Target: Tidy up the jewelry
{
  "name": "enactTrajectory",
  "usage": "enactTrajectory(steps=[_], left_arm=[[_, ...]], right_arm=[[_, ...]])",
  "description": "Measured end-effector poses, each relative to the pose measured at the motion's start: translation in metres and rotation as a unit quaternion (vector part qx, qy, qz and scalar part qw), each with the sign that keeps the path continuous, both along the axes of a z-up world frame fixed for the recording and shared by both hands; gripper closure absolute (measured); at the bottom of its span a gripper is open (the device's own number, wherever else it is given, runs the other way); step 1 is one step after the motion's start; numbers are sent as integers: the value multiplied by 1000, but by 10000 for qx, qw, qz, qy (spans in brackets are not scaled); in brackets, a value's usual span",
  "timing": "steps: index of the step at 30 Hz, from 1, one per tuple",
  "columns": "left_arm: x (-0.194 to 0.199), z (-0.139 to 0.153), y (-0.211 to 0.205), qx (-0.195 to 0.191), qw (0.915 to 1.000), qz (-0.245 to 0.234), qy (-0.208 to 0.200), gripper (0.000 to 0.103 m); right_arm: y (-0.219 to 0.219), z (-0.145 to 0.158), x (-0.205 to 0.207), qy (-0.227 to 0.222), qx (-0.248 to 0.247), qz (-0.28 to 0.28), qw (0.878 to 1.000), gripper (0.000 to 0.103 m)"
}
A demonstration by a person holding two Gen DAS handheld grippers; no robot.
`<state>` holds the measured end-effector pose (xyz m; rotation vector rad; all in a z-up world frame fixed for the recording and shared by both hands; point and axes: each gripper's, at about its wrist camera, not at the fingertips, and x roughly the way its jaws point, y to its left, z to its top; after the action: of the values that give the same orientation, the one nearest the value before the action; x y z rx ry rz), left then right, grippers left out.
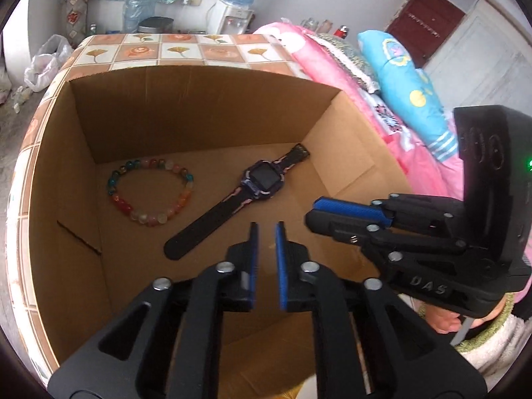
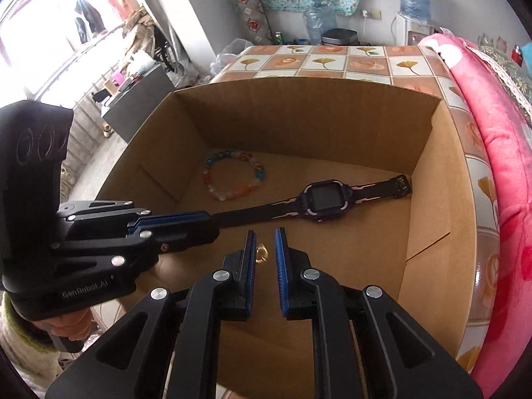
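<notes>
An open cardboard box (image 1: 199,109) (image 2: 299,123) holds a beaded bracelet (image 1: 156,219) (image 2: 232,194) of many colours at its back left. A dark watch (image 1: 262,179) (image 2: 319,199) lies flat beside the bracelet with its strap stretched out. My left gripper (image 1: 266,227) (image 2: 209,224) hovers over the box's near side, open by a narrow gap with nothing in it. My right gripper (image 2: 265,232) (image 1: 312,211) hangs close on its right, its pads a little apart. A small gold piece (image 2: 262,252) shows in that gap beside one pad. Whether it lies on the box floor I cannot tell.
The box stands on a table with a tiled flower-pattern cloth (image 1: 186,50) (image 2: 332,63). Pink bedding (image 1: 332,66) (image 2: 498,153) and a blue pillow (image 1: 409,79) press against the table's right side. A hand in a fleecy sleeve (image 1: 492,342) holds the right gripper. A water dispenser (image 1: 232,13) stands behind.
</notes>
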<state>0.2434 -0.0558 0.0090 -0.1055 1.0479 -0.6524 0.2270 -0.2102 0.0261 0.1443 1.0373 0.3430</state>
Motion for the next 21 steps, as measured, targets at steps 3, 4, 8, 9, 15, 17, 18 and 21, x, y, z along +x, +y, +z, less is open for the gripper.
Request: enactTrajectory(steps=[3,4,8,9,15,17,18,21], left_arm=[[-1,1,1,-21,10000,50,-61,91],[-1,3,2,-20,9999,59,-99,91],[-15,21,9,-87,9989,107,-443,91],[-22,28,12,-112,9982,97,-575,91],[-78,57,34,-216,9909,-168,-1321,86],[-99,59,43,-261,9890,-262,-1435,86],[-108,58,47,-300,9883,-307,-1463,86],[-135,51,56,-446,9885,-442,-1379,85]], right_arm=[[-8,5,-3,-116,85,-125,9998,85],[-11,7,-5,-167,120,-151,9997,84],[-24,26,-23,-518,277,-285,9979,84],[-26,32,-29,-604,325,-295,9972,84],[-39,57,-93,-1240,693,-162,9897,84],[-38,56,-116,-1361,689,-73,9883,84],[-36,53,-127,-1360,695,-30,9883,84],[-26,30,-156,-1037,854,65,9909,84]])
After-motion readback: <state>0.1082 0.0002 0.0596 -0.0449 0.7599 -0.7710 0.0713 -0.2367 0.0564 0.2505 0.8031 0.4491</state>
